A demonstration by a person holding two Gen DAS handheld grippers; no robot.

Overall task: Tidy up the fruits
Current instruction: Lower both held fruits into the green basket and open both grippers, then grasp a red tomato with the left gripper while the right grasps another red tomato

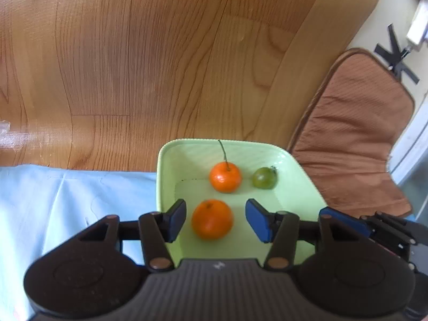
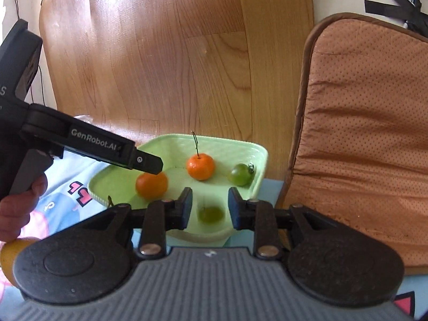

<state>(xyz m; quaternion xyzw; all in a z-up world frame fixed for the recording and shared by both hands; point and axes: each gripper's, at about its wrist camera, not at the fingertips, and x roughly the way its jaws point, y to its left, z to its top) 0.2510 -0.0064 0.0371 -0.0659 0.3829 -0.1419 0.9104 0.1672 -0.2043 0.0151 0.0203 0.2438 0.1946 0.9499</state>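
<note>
Currently both grippers sit over the pale green tray (image 1: pixel 165 160), which rests at the edge of a light blue cloth (image 1: pixel 67 195) with wood-grain floor (image 1: pixel 160 53) beyond. Left gripper (image 1: pixel 216 220): jaws apart, straddling the near orange (image 1: pixel 212 219) at lower centre of its frame, pads clear of the skin on both sides, nothing clamped. Right gripper (image 2: pixel 210 211): jaws also apart, with a small green fruit (image 2: pixel 210 214) lying blurred between them on the tray floor; whether the pads touch it, cannot tell. Judgement: each tool looks to be either just letting go or about to grip, and either way the sound move is straight along the finger line, jaws kept wide, so neither round fruit gets nudged into a roll. The left tool's finger crosses the right wrist view at centre left, close above the near orange (image 2: pixel 151 184), so the two tools should not swing toward each other. Fruit in the tray: a stemmed mandarin (image 1: pixel 225 177) with a long thin twig standing up, behind the near orange; a green tomato (image 1: pixel 264 178) with calyx to its right, near the tray's right wall. Skins glossy, unbruised as far as visible. A yellow fruit (image 2: pixel 10 256) shows at lower left of the right wrist view, off the tray, kind unclear. Brown seat cushion (image 2: pixel 361 133) fills the right.
</note>
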